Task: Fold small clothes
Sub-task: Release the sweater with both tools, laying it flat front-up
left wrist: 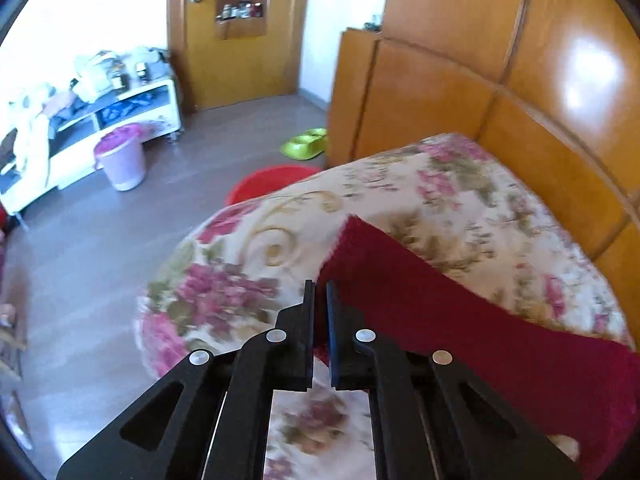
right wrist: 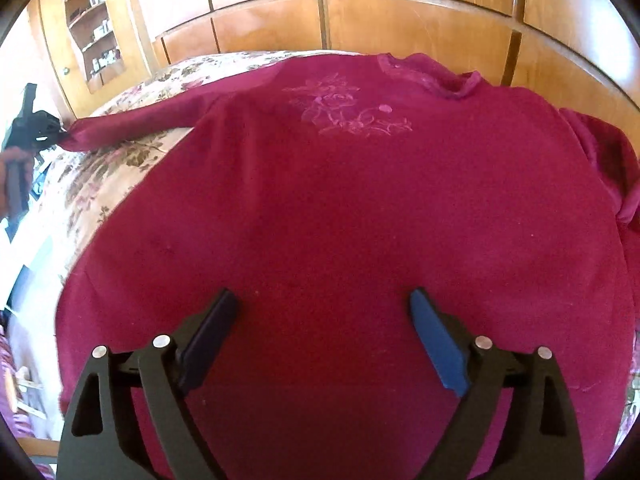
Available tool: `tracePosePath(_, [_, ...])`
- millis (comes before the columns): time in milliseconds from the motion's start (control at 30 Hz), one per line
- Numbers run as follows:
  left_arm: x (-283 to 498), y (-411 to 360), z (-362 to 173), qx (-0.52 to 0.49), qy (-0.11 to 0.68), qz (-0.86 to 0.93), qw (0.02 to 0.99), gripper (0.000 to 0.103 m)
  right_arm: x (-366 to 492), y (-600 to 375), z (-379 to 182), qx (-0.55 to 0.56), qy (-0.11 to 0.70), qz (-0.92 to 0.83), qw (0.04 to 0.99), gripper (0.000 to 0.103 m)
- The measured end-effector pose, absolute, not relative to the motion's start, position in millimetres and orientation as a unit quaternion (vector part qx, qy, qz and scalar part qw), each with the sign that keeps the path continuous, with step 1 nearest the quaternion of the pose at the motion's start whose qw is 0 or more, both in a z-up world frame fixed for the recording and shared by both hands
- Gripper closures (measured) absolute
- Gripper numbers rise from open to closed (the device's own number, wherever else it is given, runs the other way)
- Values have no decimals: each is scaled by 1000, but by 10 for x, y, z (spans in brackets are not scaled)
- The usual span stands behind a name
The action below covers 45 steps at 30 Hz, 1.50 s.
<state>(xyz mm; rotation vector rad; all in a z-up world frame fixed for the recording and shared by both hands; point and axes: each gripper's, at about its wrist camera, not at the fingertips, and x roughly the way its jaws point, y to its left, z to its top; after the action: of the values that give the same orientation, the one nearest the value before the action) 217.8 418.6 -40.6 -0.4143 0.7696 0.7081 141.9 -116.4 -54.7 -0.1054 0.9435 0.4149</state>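
Two grippers working: left gripper [left wrist: 320, 292] clamping sweater [right wrist: 340, 220] cuff at 9 o'clock; right gripper [right wrist: 324, 300] hovering, jaws apart, over sweater lying across floral bedspread [left wrist: 460, 184]. No readable writing.

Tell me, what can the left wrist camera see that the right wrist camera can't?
Only the left wrist view shows the pink bucket, the red basin and the green potty on the floor. Only the right wrist view shows the sweater's flower embroidery and collar. Both show the red sweater, its sleeve and the flowery bedspread.
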Motion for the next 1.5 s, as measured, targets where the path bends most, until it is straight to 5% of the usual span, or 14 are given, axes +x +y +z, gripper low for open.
tracePosePath(167, [2260,4082,-599,-169,414,359,819,97,1418,-1199,-538,-46,448,201,870,12])
tracePosePath(200, [2226,4036,-567,-173,408,354,823,83,1418,-1217,-531,-45,448,201,870,12])
tracePosePath(233, [2184,3971,-516,-184,399,342,831,58,1418,-1203,-529,-45,449,202,869,12])
tracePosePath(300, [2047,3791,-366,-196,371,333,845,34,1442,-1215,-498,-42,457,208,864,12])
tracePosePath(700, [1651,1639,-272,-156,361,66,917,34,1685,-3118,10,67,429,-11,901,39])
tracePosePath(933, [1628,433,-460,-85,390,-49,916,34,1978,-3750,-395,22,492,-59,869,41])
tracePosePath(967, [1629,343,-490,-79,395,-56,914,34,1978,-3714,-388,3,492,-48,869,51])
tracePosePath(1033, [1637,173,-538,-61,404,-64,911,34,1997,-3657,-265,-36,485,-45,872,89])
tracePosePath(1067, [1638,116,-552,-52,406,-64,910,34,1998,-3673,-192,-48,477,-51,876,97])
tracePosePath(1500, [1819,43,-729,-21,430,-41,902,34,2512,-5508,583,-23,400,-276,874,97])
